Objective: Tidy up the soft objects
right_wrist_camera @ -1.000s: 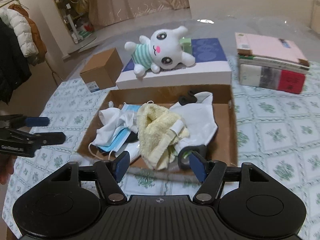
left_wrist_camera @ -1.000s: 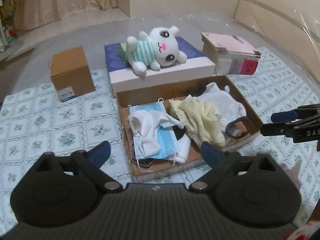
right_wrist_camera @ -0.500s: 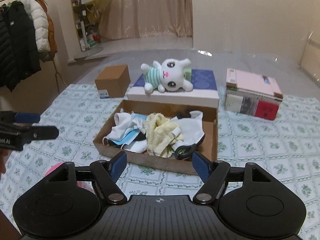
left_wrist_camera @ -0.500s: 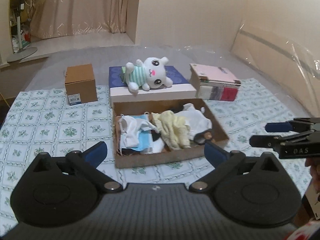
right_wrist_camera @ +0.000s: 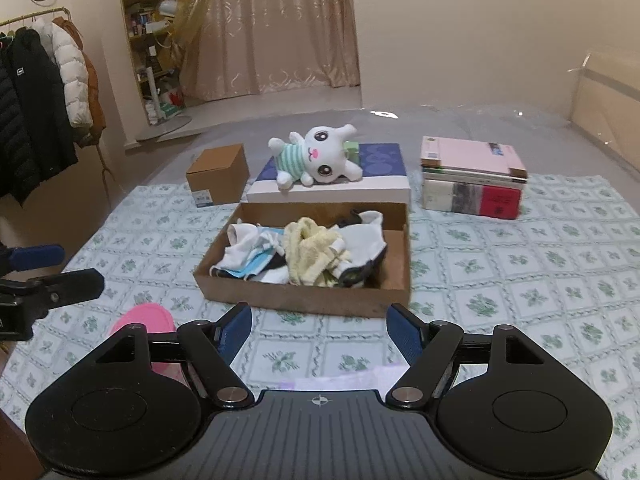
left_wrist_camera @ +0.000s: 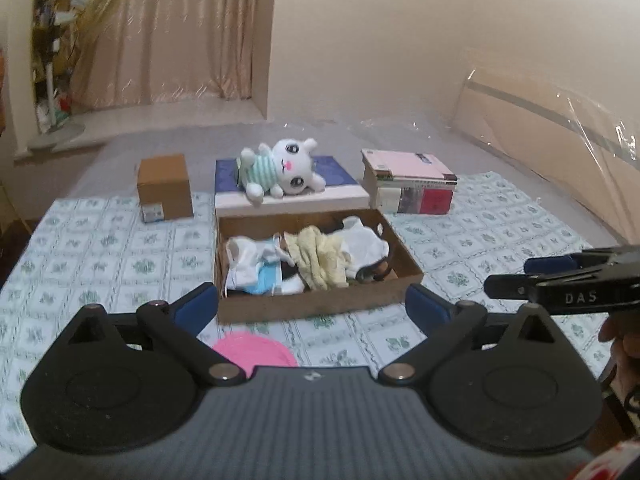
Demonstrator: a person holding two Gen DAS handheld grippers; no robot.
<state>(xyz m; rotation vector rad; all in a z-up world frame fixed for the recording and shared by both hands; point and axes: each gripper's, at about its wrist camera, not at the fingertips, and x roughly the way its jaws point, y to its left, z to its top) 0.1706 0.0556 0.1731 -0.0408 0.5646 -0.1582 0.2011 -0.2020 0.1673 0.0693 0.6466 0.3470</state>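
A shallow cardboard box sits mid-table, filled with soft things: a yellow towel, white cloths, a blue face mask and dark items. A white plush bunny lies on a blue-topped flat box behind it. My left gripper is open and empty, well short of the box. My right gripper is also open and empty, short of the box. A pink soft item lies near the front edge.
A small brown carton stands back left. A stack of books sits back right. A green-patterned cloth covers the table. Coats hang at the left wall. A hand holds the right gripper.
Both grippers have drawn back and up from the cardboard box, so it looks smaller and farther. The pink item has come into view at the front. The right jaws stand slightly wider.
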